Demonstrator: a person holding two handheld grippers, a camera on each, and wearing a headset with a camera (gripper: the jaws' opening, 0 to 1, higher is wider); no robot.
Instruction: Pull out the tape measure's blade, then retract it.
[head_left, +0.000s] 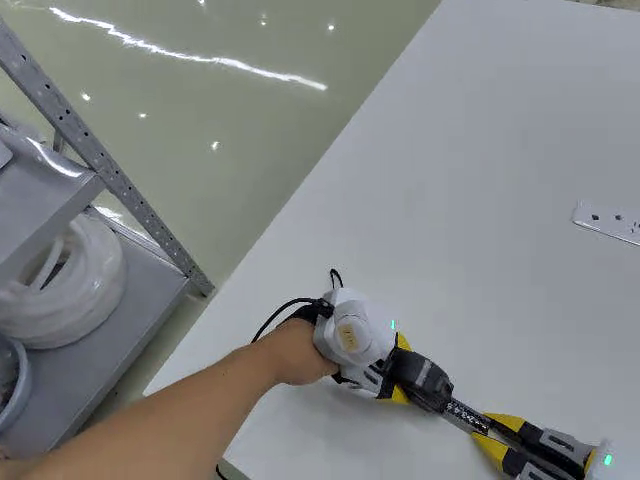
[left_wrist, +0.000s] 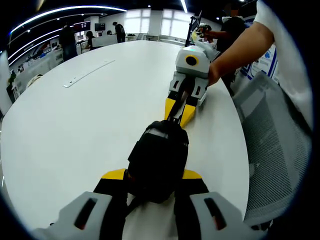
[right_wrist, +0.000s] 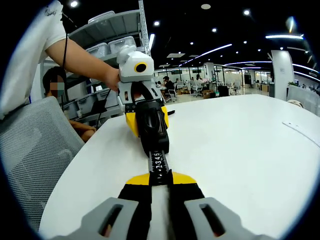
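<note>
While the left gripper (left_wrist: 154, 175) clamps its fingers on the black body of the tape measure (left_wrist: 158, 147), the right gripper (right_wrist: 160, 178) pinches the blade (right_wrist: 157, 161) just in front of it. Only a short piece of blade is out, and it runs straight between them, low over the tabletop (head_left: 480, 160). The left gripper is near the tabletop's edge. Beyond the right gripper the surface is wide and free, so I judge that the pull should follow the blade's line, away from the tape measure.
</note>
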